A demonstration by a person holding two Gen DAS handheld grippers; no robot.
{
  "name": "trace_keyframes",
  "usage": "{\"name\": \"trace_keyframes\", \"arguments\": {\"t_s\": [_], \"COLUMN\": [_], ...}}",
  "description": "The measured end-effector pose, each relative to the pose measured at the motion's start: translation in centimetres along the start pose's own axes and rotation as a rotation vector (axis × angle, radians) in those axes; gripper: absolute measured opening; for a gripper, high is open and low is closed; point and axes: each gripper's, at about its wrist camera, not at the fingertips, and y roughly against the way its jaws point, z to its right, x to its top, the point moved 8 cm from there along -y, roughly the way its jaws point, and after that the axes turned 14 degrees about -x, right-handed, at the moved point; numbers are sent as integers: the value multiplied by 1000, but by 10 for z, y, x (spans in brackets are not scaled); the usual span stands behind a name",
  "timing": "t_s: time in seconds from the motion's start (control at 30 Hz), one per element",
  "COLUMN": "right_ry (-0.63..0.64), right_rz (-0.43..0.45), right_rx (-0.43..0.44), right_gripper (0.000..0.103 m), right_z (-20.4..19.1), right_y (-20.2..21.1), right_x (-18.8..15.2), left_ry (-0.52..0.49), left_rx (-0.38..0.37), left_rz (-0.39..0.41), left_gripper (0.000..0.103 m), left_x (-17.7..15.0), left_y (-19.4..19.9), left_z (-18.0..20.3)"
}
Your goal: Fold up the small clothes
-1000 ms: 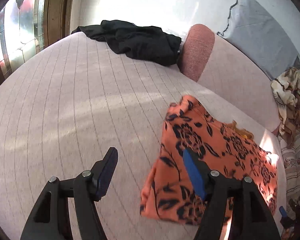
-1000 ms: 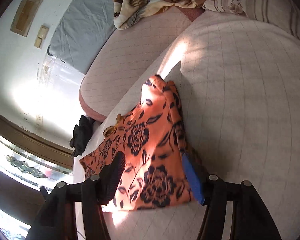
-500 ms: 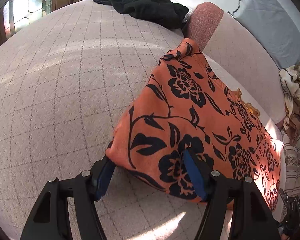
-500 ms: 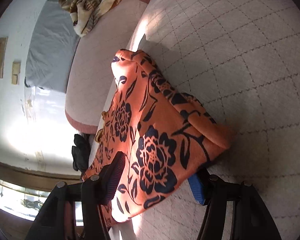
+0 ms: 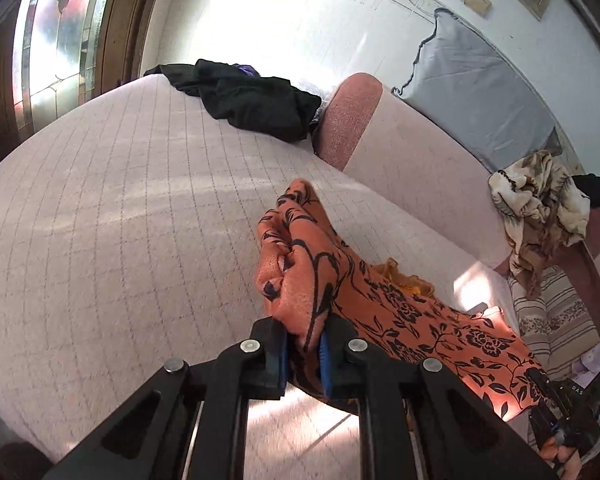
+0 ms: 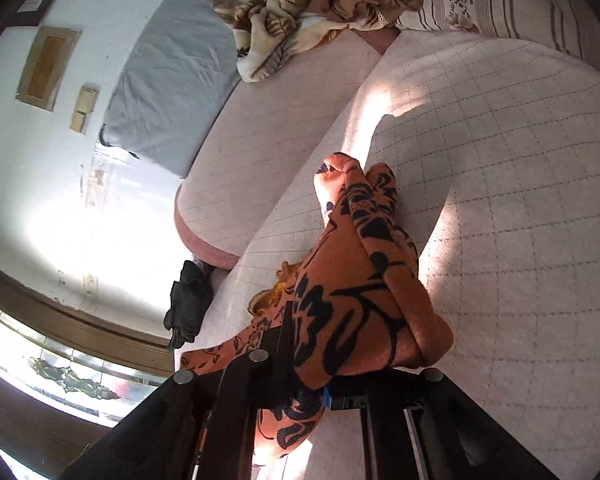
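Observation:
An orange garment with a black flower print (image 5: 400, 312) lies partly lifted off the pale quilted bed (image 5: 100, 220). My left gripper (image 5: 303, 336) has its jaws closing on a bunched corner of it, and the blue pads (image 5: 325, 360) pinch the cloth. In the right wrist view the same garment (image 6: 360, 280) drapes over my right gripper (image 6: 312, 360), which is shut on another corner; its right finger is mostly hidden under the fabric. The right gripper also shows at the garment's far corner (image 5: 568, 420).
A heap of black clothes (image 5: 252, 100) lies at the bed's far edge beside a pink bolster (image 5: 352, 120). A grey pillow (image 5: 480, 100) leans on the wall. A beige patterned blanket (image 5: 540, 208) and a striped cushion (image 5: 552, 312) sit to the right.
Both grippers have shut on corners of the orange garment and lifted them. The cloth, flat between open jaws half a second ago, is now bunched and raised off the bed.

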Motion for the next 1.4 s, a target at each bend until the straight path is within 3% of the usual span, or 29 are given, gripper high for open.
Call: {"name": "trace_keyframes", "arguments": {"t_s": [0.07, 0.13, 0.2, 0.23, 0.27, 0.3, 0.37, 0.4, 0.43, 0.5, 0.57, 0.67, 0.77, 0.8, 0.87, 0.97, 1.0, 1.03, 1.07, 1.1, 1.13, 1.23, 1.33, 1.4], "right_ry": [24, 31, 16, -5, -43, -67, -52, -40, -26, 27, 116, 230, 342, 361, 410, 485, 506, 524, 554, 596, 623, 656, 631, 593], "right_rz": [-20, -72, -165, -212, -219, -210, -155, -119, -82, 0, 20, -18, -50, -61, -77, -88, -108, -112, -115, -131, -143, -63, -49, -64], "right_rx": [-10, -39, -137, -197, -155, -128, -185, -203, -211, -221, -194, -138, -172, -172, -185, -230, -247, -271, -286, -309, -340, -364, -452, -431], "right_gripper": [9, 16, 24, 25, 25, 26, 36, 45, 62, 68, 68, 68, 68, 68, 68, 68, 67, 65, 58, 23, 15, 12, 12, 16], "right_z": [16, 49, 98, 123, 137, 143, 150, 149, 146, 134, 112, 76, 54, 49, 41, 34, 33, 34, 33, 32, 32, 24, 40, 49], "right_y": [18, 20, 6, 0, 2, 10, 29, 39, 47, 62, 61, 34, -4, -16, -39, -72, -84, -94, -102, -110, -115, -111, -124, -131], "right_x": [-22, -52, -81, -93, -98, -97, -84, -75, -65, -44, -28, -11, 5, 12, 22, 33, 34, 35, 35, 32, 30, 38, 48, 48], "left_ry": [4, 30, 92, 123, 133, 117, 57, 20, -19, -86, -156, -232, -315, -327, -319, -286, -271, -254, -249, -266, -294, -342, -282, -295], "left_rx": [11, 79, 164, 164, 126, 148, 191, 199, 204, 200, 174, 159, 188, 188, 172, 149, 142, 140, 140, 140, 146, 163, 190, 199], "left_rz": [-27, -65, -196, -226, -199, -185, -126, -93, -72, -40, -74, -198, -282, -302, -328, -355, -367, -378, -373, -359, -334, -264, -325, -293], "left_gripper": [15, 26, 29, 29, 31, 34, 35, 37, 41, 62, 64, 64, 62, 57, 56, 34, 20, 10, 8, 5, 5, 5, 7, 11], "left_x": [-32, -68, -107, -116, -113, -107, -85, -73, -60, -37, -20, -4, 8, 8, 11, 14, 14, 13, 14, 15, 19, 32, 24, 25], "left_y": [14, 12, -3, -4, 1, 9, 23, 27, 29, 23, 1, -49, -92, -101, -114, -131, -137, -140, -141, -140, -138, -136, -157, -156], "left_z": [-14, -45, -85, -98, -101, -101, -94, -88, -83, -72, -67, -66, -68, -69, -71, -77, -80, -83, -83, -80, -77, -70, -90, -91]}}
